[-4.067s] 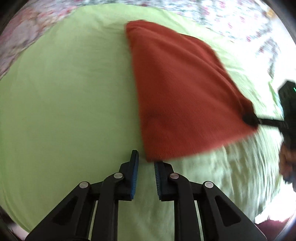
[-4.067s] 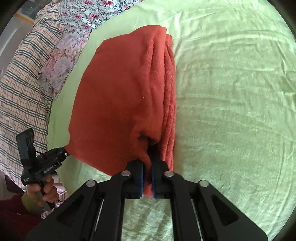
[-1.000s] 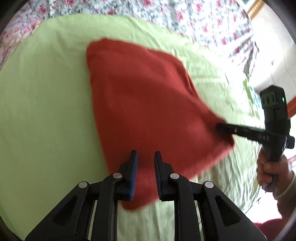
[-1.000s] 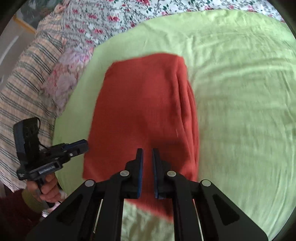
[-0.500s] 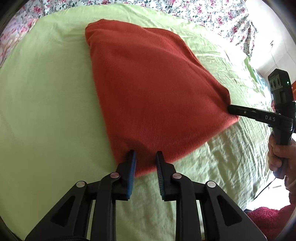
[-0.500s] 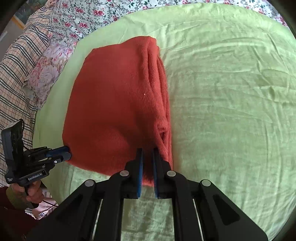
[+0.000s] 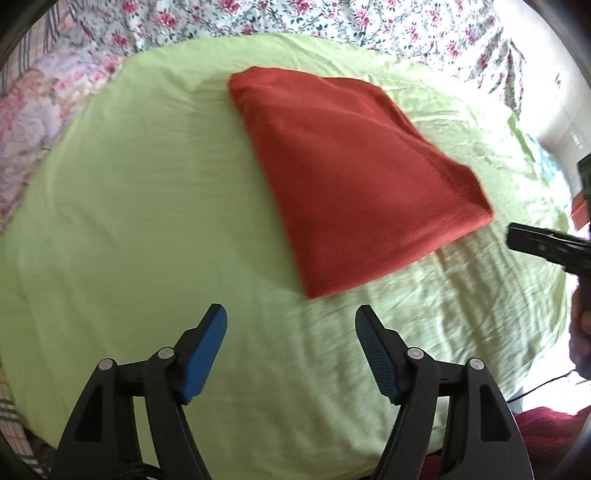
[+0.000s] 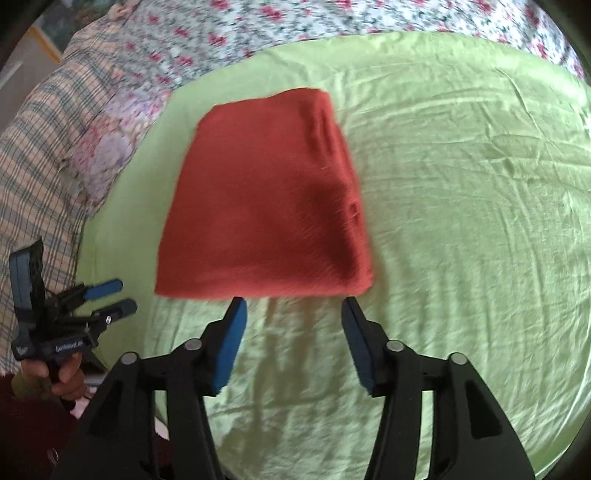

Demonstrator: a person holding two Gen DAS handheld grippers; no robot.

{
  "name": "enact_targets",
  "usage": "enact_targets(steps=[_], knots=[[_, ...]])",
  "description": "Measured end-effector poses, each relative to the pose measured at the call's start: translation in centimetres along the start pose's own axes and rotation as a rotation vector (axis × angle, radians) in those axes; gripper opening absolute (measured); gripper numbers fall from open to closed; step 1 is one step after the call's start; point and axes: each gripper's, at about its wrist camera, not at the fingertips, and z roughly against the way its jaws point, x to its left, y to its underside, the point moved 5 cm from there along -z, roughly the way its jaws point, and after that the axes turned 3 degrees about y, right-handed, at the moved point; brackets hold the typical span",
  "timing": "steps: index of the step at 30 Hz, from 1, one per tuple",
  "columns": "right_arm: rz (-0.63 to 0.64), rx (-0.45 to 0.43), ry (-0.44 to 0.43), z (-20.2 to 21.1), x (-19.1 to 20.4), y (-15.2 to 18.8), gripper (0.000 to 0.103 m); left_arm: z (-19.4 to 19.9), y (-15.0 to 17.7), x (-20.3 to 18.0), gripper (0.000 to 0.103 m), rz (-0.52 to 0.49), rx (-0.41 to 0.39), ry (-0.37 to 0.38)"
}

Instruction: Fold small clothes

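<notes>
A light green sheet (image 7: 147, 206) covers the bed, with floral bedding (image 7: 332, 18) beyond it and a plaid cover (image 8: 33, 158) at one side. On the sheet lies a rust-red garment (image 8: 266, 206), folded into a flat, roughly rectangular pad with layered edges along one side. The left gripper (image 7: 290, 332) hangs near its corner, fingers spread wide, holding nothing. The right gripper (image 8: 291, 321) has its fingers wide apart too, tips just short of the near edge. White lettering on the left gripper's body is too blurred to read.
</notes>
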Motion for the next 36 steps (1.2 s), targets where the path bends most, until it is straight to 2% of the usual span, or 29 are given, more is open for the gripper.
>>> enact_targets(steps=[1,5,9,13,18,24,32,36], knots=[[0.013,-0.002,0.001,0.0,0.3,0.3,0.071,0.1,0.3,0.5,0.073,-0.016,0.002,-0.02],[0.127,-0.004,0.048,-0.1,2.1,2.2,0.08,0.4,2.5,0.9,0.076,-0.083,0.004,-0.123],[0.251,0.02,0.096,-0.3,3.7,4.4,0.086,0.7,4.9,0.7,0.077,-0.115,0.023,-0.147],[0.27,0.046,0.085,-0.3,4.1,6.3,0.089,1.0,5.6,0.5,0.081,-0.122,0.022,-0.157],[0.242,0.041,0.082,0.0,3.8,6.4,0.091,1.6,4.0,0.0,0.084,-0.133,-0.022,-0.19],[0.258,-0.009,0.104,0.2,4.2,3.9,0.098,1.7,1.4,-1.2,0.086,-0.151,-0.05,-0.204],[0.26,0.006,0.101,-0.8,4.3,0.2,0.099,0.4,-2.1,-0.6,0.086,-0.044,-0.018,-0.165],[0.269,0.029,0.113,-1.7,4.2,-0.9,0.099,0.3,-3.3,-0.4,0.086,-0.039,-0.023,-0.166]])
